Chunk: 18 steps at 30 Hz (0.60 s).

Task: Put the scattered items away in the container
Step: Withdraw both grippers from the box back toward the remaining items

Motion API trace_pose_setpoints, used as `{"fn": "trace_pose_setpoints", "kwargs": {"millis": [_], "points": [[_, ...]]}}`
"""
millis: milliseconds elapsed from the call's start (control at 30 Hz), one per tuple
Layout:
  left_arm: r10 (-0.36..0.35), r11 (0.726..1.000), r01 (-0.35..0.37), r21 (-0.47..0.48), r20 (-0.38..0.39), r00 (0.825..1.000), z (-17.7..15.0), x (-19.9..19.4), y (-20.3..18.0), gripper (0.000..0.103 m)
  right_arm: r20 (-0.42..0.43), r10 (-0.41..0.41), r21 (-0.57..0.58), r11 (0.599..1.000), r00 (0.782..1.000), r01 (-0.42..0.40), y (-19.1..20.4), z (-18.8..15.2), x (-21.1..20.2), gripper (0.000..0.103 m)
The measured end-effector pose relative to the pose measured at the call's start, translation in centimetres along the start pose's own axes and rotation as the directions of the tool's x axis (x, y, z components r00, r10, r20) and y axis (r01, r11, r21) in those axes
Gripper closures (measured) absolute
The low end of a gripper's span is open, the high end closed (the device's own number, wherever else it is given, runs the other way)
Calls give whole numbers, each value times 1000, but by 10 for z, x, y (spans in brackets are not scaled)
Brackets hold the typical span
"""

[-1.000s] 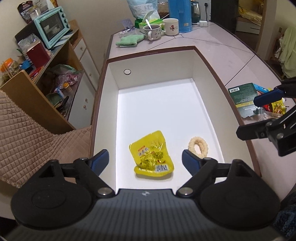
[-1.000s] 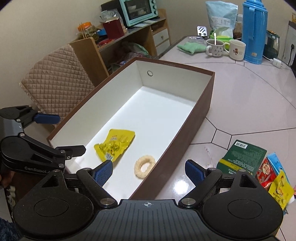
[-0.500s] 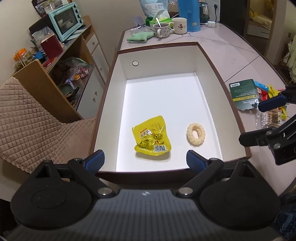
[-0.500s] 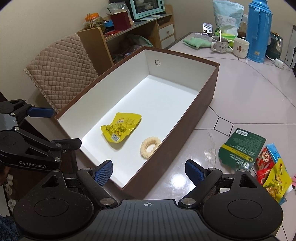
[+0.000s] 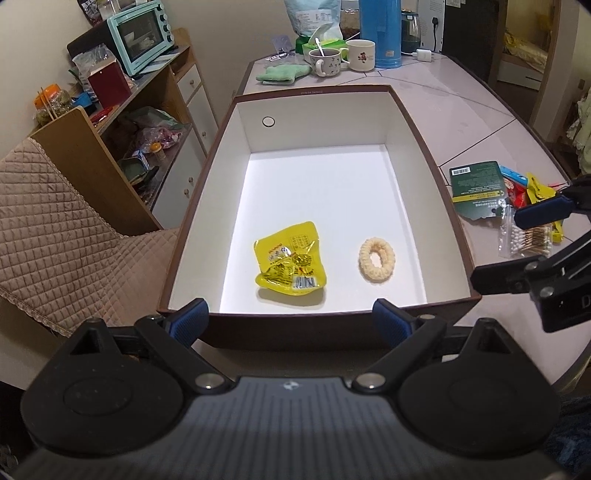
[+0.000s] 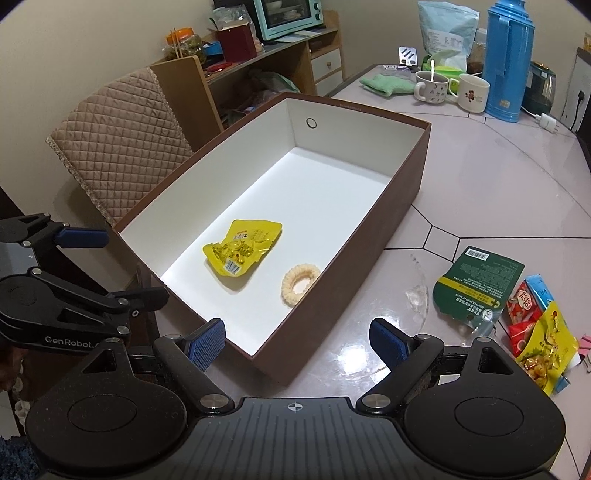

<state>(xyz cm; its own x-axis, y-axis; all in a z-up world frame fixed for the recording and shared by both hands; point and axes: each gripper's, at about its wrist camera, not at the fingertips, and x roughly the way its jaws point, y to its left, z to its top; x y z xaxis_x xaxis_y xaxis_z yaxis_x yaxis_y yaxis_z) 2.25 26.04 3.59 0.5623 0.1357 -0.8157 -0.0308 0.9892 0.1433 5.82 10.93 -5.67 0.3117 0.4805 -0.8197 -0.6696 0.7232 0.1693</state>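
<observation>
A brown box with a white inside [image 5: 410, 122] [image 6: 384, 236] lies on the pale table. Inside it rest a yellow snack packet [image 5: 290, 260] [image 6: 242, 249] and a cream hair tie [image 5: 377, 259] [image 6: 300, 282]. To the box's right lie a green packet [image 5: 476, 188] [image 6: 478, 282], a bag of cotton swabs [image 5: 524, 236], a clear wrapper [image 6: 417, 295], red and yellow snack packets [image 6: 543, 339] and a blue item [image 6: 539, 286]. My left gripper [image 5: 290, 321] stands open and empty at the box's near end. My right gripper [image 6: 297, 341] is open and empty over the box's near corner.
At the table's far end stand two mugs [image 5: 340, 59], a blue thermos [image 6: 508, 61], a green cloth [image 5: 282, 72] and a bag [image 6: 447, 27]. A quilted chair [image 6: 118, 136] and a wooden shelf with a toaster oven [image 5: 138, 35] stand left of the table.
Both grippers have drawn back and risen from the box, so more of the box and table shows. The yellow packet and hair tie have stayed in place.
</observation>
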Motion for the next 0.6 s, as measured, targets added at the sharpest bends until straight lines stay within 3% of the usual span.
{"fn": "trace_pose_setpoints", "kwargs": {"millis": [233, 600], "points": [[-1, 1000, 1, -26, -1, 1000, 0, 4, 5, 9, 6, -12, 10, 1000, 1000, 12, 2, -1, -2, 15], [-54, 998, 54, 13, -29, 998, -1, 10, 0, 8, 0, -30, 35, 999, 1000, 30, 5, -3, 1, 15]]}}
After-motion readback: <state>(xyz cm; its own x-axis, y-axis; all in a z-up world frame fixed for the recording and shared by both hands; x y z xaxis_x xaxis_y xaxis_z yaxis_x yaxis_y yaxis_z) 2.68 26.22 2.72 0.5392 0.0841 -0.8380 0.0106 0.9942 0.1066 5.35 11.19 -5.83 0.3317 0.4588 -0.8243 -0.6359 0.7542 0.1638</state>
